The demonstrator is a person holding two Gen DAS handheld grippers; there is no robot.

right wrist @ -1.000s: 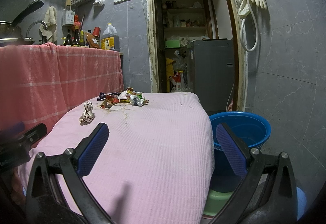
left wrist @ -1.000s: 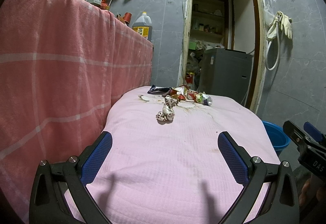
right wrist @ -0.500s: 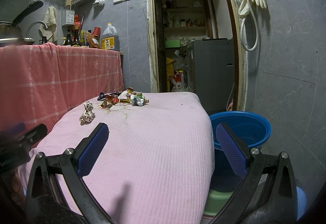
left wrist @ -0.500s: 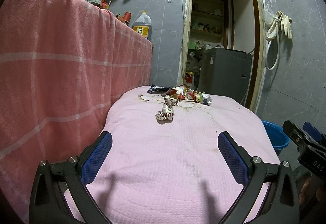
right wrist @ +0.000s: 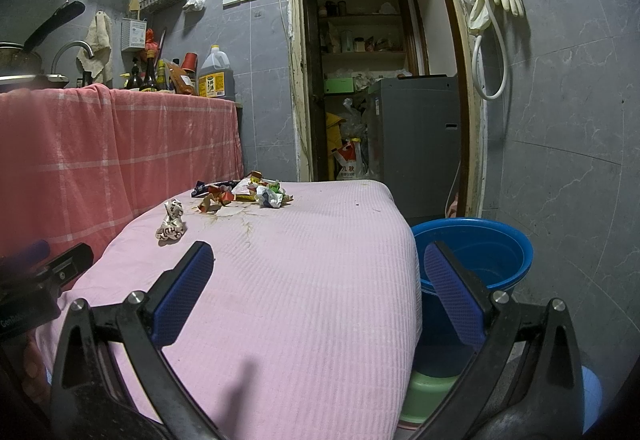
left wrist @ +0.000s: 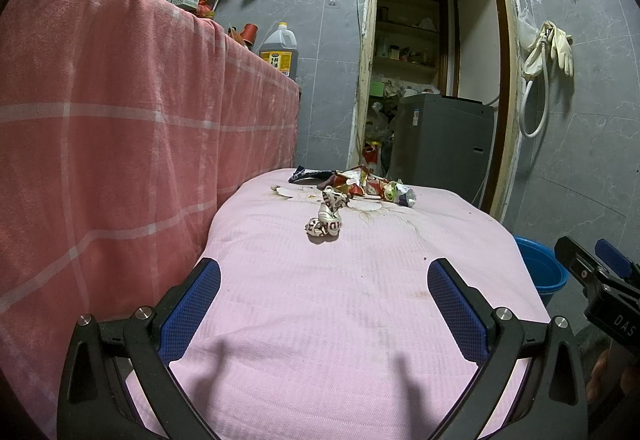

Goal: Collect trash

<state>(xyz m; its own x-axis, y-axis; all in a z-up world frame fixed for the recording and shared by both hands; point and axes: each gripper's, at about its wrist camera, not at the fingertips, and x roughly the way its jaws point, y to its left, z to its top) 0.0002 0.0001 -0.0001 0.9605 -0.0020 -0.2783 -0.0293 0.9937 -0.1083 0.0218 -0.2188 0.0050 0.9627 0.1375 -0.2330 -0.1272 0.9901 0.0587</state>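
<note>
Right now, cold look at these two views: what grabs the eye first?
The pink cloth-covered table fills both views, with a pile of crumpled wrappers at its far end and one crumpled white wrapper lying apart, nearer the cameras. A blue basin stands on the floor beside the table's right edge. The left gripper and right gripper are both open and empty.

dim indoor light, soft shadows on the pink cloth (left wrist: 360, 320), sharp focus, fisheye-bent dark corners.

Each hand-held gripper (left wrist: 324, 304) has black arms, blue textured pads (left wrist: 191, 312) and silver screws (left wrist: 503, 313).
</note>
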